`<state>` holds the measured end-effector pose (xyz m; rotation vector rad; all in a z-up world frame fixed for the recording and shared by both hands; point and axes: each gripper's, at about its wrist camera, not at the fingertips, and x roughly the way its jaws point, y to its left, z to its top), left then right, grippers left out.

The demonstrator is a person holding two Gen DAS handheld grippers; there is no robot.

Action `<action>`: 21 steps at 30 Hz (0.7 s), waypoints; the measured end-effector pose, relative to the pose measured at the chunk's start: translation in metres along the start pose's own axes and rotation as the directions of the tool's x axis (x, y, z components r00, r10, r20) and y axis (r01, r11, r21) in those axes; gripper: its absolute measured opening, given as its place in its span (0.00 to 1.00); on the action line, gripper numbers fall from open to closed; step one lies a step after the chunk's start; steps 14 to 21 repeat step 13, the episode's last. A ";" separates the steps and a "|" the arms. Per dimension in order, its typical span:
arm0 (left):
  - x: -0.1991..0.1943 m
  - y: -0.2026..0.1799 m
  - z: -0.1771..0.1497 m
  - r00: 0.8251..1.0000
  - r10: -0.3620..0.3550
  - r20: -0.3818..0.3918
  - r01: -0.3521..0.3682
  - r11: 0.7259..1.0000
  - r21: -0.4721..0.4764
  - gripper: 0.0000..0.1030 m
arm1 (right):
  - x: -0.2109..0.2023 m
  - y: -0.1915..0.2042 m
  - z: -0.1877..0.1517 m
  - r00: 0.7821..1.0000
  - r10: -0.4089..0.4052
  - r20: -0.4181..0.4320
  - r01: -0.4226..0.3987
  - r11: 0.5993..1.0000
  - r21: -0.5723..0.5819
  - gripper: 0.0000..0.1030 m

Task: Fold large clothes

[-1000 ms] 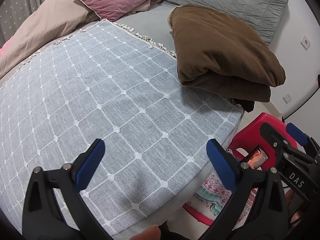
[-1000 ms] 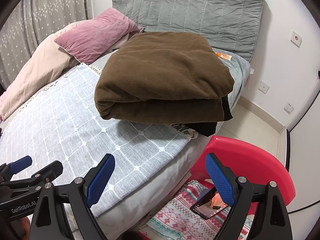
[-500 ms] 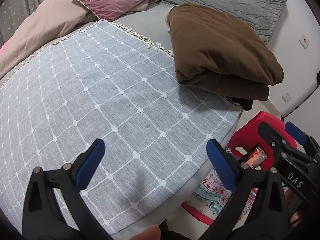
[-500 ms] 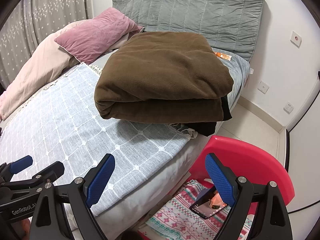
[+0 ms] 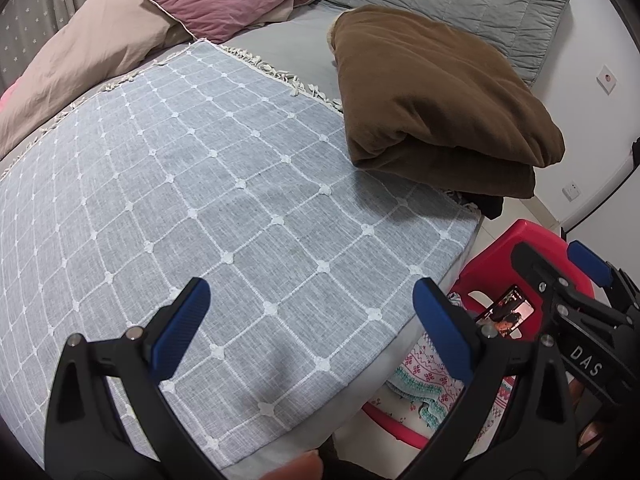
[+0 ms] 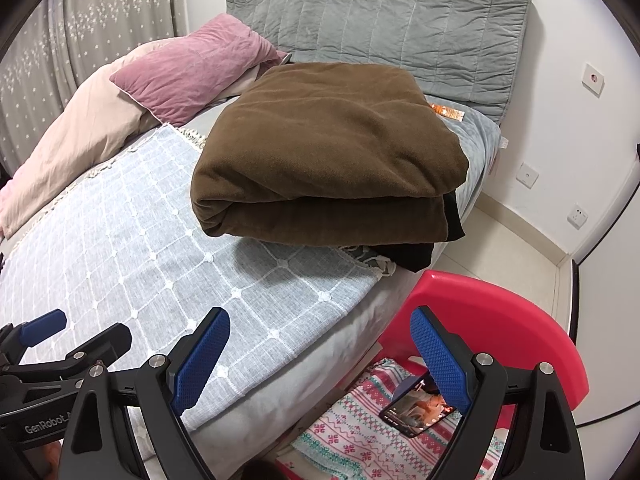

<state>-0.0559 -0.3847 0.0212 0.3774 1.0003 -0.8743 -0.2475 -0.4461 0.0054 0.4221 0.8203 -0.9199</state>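
A folded brown garment (image 5: 436,96) lies in a thick stack at the far right of the bed, also in the right wrist view (image 6: 328,160). A dark item (image 6: 404,254) sticks out beneath it. My left gripper (image 5: 308,320) is open and empty above the near edge of the blue-grey checked throw (image 5: 224,200). My right gripper (image 6: 316,356) is open and empty over the bed's edge, well short of the brown stack. Each gripper shows in the other's view, the right (image 5: 576,280) and the left (image 6: 44,332).
A red plastic chair (image 6: 500,324) stands beside the bed, holding a patterned cloth (image 6: 360,420) and a lit phone (image 6: 418,410). A pink pillow (image 6: 192,68), a beige duvet (image 5: 80,44) and a grey quilted headboard (image 6: 380,28) lie at the far end.
The left wrist view has shifted slightly, so the brown stack sits a little lower and left in frame. Both grippers stay open and empty.
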 end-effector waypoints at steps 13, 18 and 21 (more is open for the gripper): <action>-0.002 0.002 -0.006 1.000 -0.014 -0.011 0.015 1.000 0.005 0.98 | 0.002 0.005 0.002 1.000 0.002 0.000 -0.002 1.000 -0.013 0.90; -0.002 0.002 -0.006 1.000 -0.014 -0.011 0.015 1.000 0.005 0.98 | 0.002 0.005 0.002 1.000 0.002 0.000 -0.002 1.000 -0.013 0.90; -0.002 0.002 -0.006 1.000 -0.014 -0.011 0.015 1.000 0.005 0.98 | 0.002 0.005 0.002 1.000 0.002 0.000 -0.002 1.000 -0.013 0.90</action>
